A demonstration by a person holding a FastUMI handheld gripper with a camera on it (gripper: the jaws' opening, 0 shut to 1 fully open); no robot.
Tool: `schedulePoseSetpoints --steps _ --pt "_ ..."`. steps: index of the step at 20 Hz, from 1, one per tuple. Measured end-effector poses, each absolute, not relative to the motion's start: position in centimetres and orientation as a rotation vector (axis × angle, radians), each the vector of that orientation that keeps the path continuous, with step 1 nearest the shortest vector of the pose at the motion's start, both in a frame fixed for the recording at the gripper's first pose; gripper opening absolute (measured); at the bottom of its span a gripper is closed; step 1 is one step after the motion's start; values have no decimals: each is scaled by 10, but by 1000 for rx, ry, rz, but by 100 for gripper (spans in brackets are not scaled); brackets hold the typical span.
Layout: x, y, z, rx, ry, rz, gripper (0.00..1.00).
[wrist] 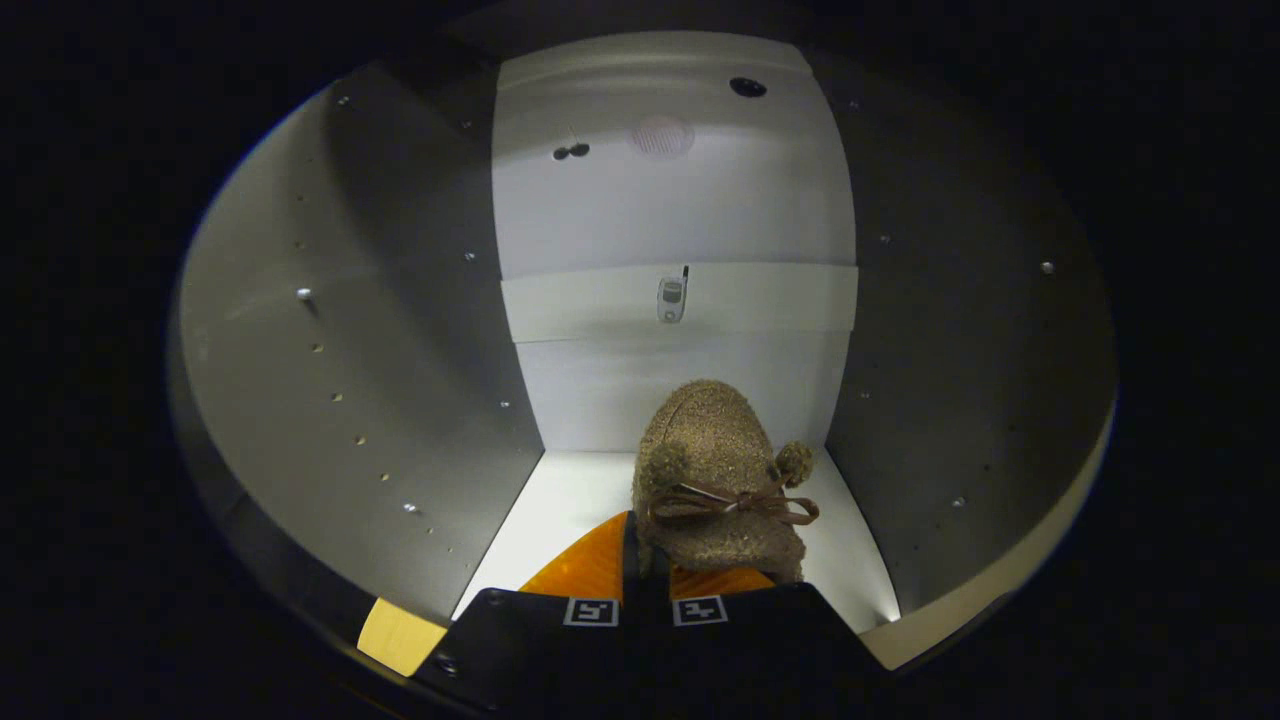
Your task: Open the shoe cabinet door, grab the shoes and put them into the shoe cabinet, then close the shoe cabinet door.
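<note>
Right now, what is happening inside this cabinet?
A hand-held gripper reaches into the open shoe cabinet and holds a fuzzy brown shoe with pompoms and a bow. Its fingers look closed on the shoe's near end, with the toe pointing to the back wall. The shoe is low over the cabinet floor; whether it rests there I cannot tell. A small fitting sits on the back wall.

fuzzy brown shoe (pixel 715 480) — white cabinet (pixel 670 210)

Small silver clip-like item (pixel 672 298), well apart from yellow patch (pixel 400 635); can't ID either.
</note>
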State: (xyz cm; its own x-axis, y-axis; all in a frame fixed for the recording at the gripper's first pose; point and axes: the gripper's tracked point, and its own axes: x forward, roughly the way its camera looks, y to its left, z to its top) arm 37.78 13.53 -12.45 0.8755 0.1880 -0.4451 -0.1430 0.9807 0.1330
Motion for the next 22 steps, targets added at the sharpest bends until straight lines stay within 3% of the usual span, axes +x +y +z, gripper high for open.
schedulePoseSetpoints --steps 11,15,19,22 --pt "429 145 -188 70 569 111 5" --pt "425 154 -199 94 614 136 13" --pt "418 152 -191 82 601 119 35" --pt "401 159 -181 106 592 155 66"
